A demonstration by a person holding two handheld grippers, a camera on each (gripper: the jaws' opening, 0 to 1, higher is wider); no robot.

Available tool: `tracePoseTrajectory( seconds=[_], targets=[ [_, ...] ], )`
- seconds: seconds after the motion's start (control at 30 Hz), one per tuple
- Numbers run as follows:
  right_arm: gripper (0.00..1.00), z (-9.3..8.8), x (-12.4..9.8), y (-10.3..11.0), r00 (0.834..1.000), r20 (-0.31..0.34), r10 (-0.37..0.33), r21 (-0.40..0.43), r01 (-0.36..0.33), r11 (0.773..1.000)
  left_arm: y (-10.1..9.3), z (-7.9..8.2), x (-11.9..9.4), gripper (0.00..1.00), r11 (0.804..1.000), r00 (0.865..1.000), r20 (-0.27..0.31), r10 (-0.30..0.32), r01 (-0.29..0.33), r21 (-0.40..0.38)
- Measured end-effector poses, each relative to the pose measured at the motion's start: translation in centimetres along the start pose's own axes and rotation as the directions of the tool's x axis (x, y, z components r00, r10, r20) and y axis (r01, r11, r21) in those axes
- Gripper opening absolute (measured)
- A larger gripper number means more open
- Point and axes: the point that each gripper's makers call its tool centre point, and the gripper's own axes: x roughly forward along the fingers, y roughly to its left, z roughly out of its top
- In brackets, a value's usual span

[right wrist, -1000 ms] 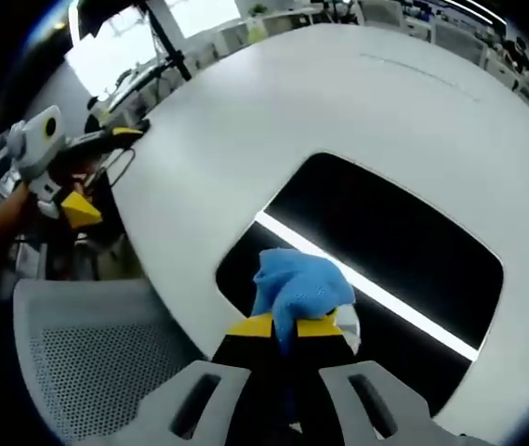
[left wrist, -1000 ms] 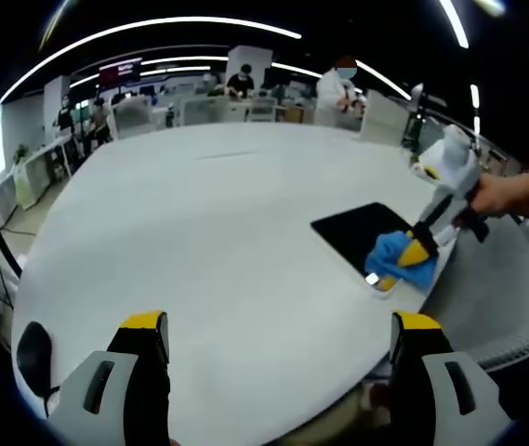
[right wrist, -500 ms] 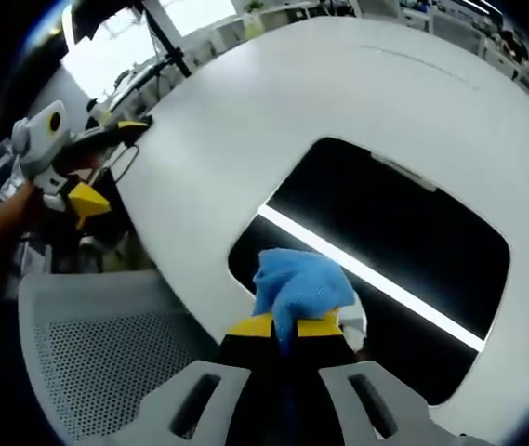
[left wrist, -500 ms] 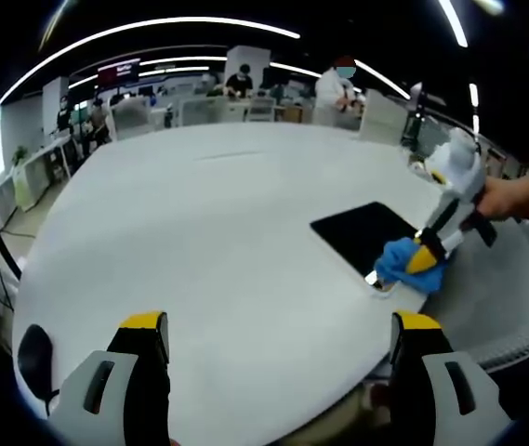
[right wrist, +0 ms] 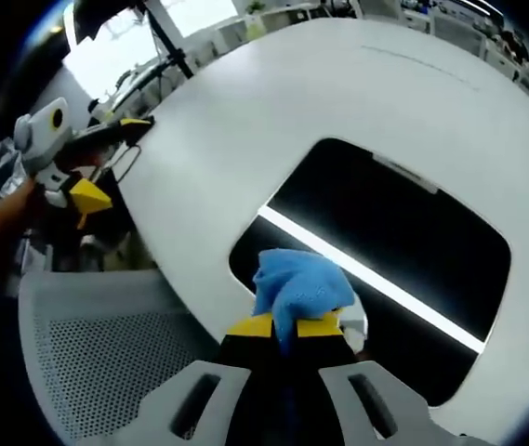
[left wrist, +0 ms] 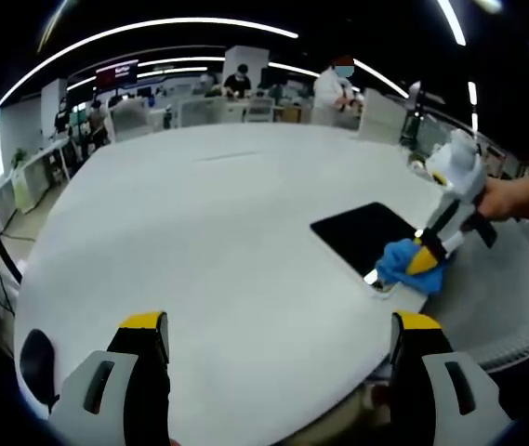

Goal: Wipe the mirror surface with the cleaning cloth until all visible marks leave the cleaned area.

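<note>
- Right hand-held gripper: jaws clenched on the blue cleaning cloth, which bunches out beyond the yellow tips.
- Cleaning cloth: pressed onto the near corner of the mirror; in the left gripper view the cloth sits at the mirror's near right end, with the right hand-held gripper slanting down onto it from a person's hand.
- Mirror: dark, rounded rectangle lying flat on the white surface, close to the surface's edge; a bright strip of ceiling light is reflected across it.
- Left hand-held gripper: released, yellow-tipped jaws wide apart and grasping nothing, above the white surface, well apart from the mirror. In the right gripper view it is off the surface's edge at far left.
- Grey mesh chair: just beside the surface's edge, below the mirror corner.
- Background, left gripper view: office desks and several people beyond the far side of the surface.
</note>
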Motion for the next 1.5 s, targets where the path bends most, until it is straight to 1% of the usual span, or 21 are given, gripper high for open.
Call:
tracePoseTrajectory(
  seconds=[0.2, 0.5, 0.83, 1.2, 1.5],
  targets=[
    [0.0, -0.3, -0.2, -0.2, 1.0, -0.005, 0.0, -0.006, 0.0, 1.0, -0.1, 0.0, -0.1, 0.99, 1.0, 1.0, -0.001, 0.003, -0.003, -0.002],
    [0.0, -0.4, -0.4, -0.5, 1.0, -0.002, 0.004, 0.01, -0.004, 1.0, -0.4, 0.0, 0.0, 0.99, 1.0, 1.0, 0.0, 0.001, -0.001, -0.002],
    [0.0, -1.1, -1.0, -1.7, 1.0, -0.004, -0.01, 0.034, 0.01, 0.999, -0.5, 0.0, 0.2, 0.99, 1.0, 1.0, 0.002, 0.0, 0.0, -0.003],
    [0.0, -1.7, -1.4, -2.5, 1.0, -0.001, -0.018, 0.059, 0.018, 0.998, -0.8, 0.1, 0.4, 0.99, 1.0, 1.0, 0.005, -0.006, 0.006, -0.001],
    [0.0, -1.7, -1.5, -2.5, 1.0, -0.005, -0.015, 0.066, 0.016, 0.998, -0.8, 0.1, 0.4, 0.99, 1.0, 1.0, 0.007, -0.003, 0.003, -0.004]
  ],
)
